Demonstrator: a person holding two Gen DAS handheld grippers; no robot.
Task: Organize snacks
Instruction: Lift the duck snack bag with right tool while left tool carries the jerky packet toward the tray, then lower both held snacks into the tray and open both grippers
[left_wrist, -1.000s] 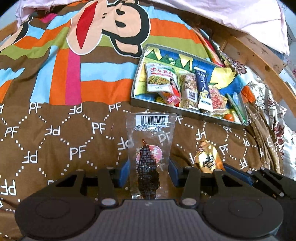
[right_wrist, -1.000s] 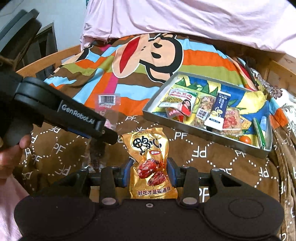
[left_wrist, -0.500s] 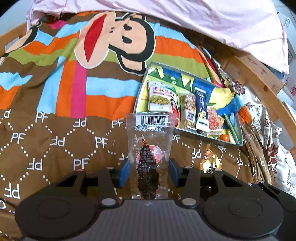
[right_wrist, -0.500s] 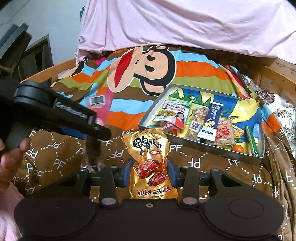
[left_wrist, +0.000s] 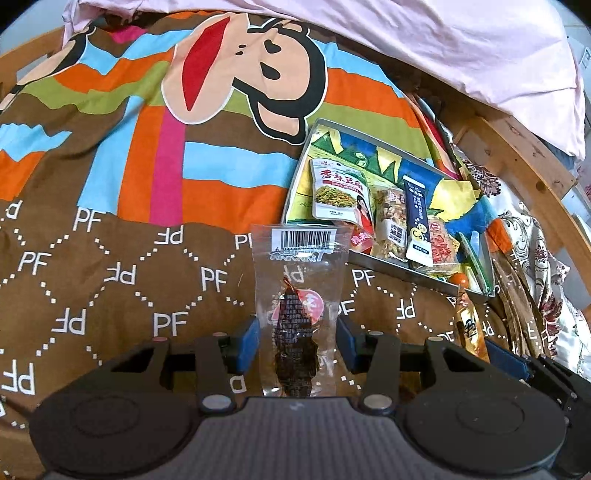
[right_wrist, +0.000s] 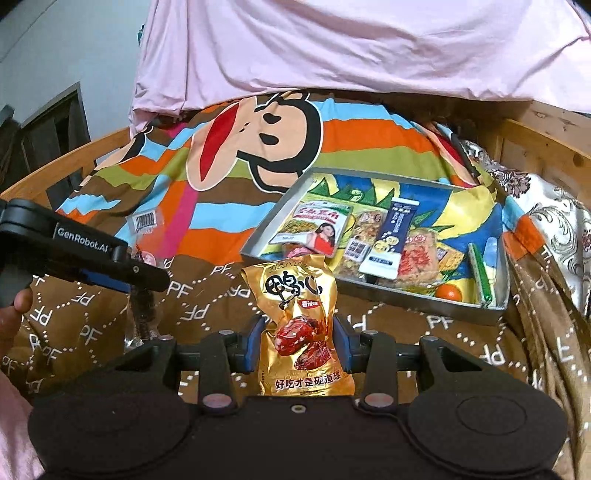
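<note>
My left gripper (left_wrist: 298, 343) is shut on a clear snack packet (left_wrist: 300, 295) with a barcode and a dark piece inside, held upright above the blanket. My right gripper (right_wrist: 298, 343) is shut on a gold snack pouch (right_wrist: 300, 321), also upright. A grey metal tray (right_wrist: 258, 240) lies ahead to the right on the bed and holds several snack packets and a small orange. The tray also shows in the left wrist view (left_wrist: 388, 260). The left gripper (right_wrist: 122, 273) with its clear packet (right_wrist: 142, 295) shows at the left of the right wrist view.
A striped monkey-print blanket (left_wrist: 129, 184) covers the bed. A pink sheet (right_wrist: 332, 48) lies at the back. A wooden bed frame (left_wrist: 517, 155) runs along the right, with floral fabric (right_wrist: 554, 221) beside the tray.
Both grippers have risen and drawn back with their packets still held. The tray now sits farther away and lower in both views.
</note>
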